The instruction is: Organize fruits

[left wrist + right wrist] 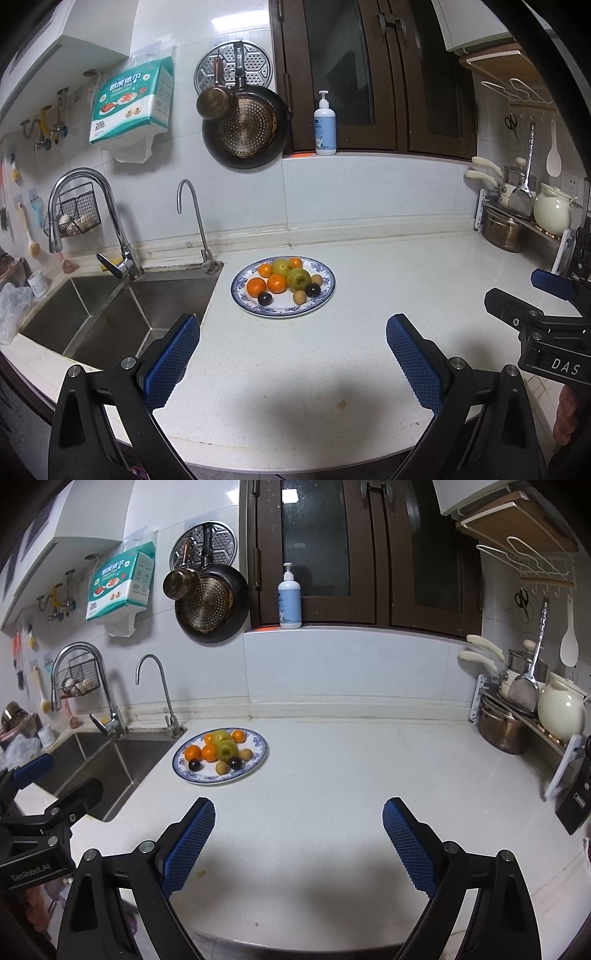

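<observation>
Left gripper: your left gripper (293, 363) hangs over the near part of the white surface (388, 295), its blue pads spread wide with nothing between them.
Right gripper: your right gripper (299, 843) hangs alongside it, jaws likewise wide apart and holding nothing; it also shows at the right edge of the left wrist view.
Plate: the blue-rimmed plate (328, 291) sits on the surface ahead of both grippers, just beside the sink (110, 310) corner and well apart from your pads.
Fruits: all lie on the plate. Two green apples (298, 278) sit in the middle, touching each other. The oranges (276, 283) cluster around them, mostly on the sink side. Two dark plums (265, 298) and two small tan fruits (299, 296) lie along the near and right edges.
Back wall: a soap bottle (325, 125) stands on the window ledge, and a dark pan (245, 127) hangs left of it.
Right side: a rack with pots (504, 731) and a cream jug (561, 710) stands at the far right of the surface.
</observation>
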Available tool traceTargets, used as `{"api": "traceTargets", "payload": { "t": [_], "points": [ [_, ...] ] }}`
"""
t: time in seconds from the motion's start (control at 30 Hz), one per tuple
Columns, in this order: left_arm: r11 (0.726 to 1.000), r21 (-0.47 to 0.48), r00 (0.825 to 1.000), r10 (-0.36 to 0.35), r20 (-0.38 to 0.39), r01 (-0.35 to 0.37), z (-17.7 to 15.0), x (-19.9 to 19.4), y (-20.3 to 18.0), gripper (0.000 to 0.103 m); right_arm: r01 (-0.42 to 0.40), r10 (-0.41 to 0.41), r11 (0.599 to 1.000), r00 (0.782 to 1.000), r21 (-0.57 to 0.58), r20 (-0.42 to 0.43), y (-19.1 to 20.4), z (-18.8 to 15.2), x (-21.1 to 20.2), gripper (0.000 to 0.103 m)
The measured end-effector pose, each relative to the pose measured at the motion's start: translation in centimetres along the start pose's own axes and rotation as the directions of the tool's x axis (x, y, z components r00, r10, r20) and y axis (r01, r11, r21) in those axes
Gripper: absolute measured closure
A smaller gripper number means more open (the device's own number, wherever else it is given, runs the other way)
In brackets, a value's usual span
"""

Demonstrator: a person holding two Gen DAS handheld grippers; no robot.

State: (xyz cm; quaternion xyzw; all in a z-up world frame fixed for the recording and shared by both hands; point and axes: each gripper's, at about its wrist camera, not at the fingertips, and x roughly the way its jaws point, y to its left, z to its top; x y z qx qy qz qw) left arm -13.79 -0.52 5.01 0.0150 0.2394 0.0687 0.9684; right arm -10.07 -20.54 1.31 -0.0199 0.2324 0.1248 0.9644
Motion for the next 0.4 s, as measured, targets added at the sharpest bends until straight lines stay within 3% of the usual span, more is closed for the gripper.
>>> {"api": "traceTargets", "payload": {
  "t": [0.4],
  "points": [
    [1.0,-0.001,1.0,0.0,-0.003,0.0,-0.13,-0.06,0.12,0.0,0.005,-0.005,1.0,1.0,-0.005,-0.003,0.06,-0.29,-0.15,0.01]
  ]
}}
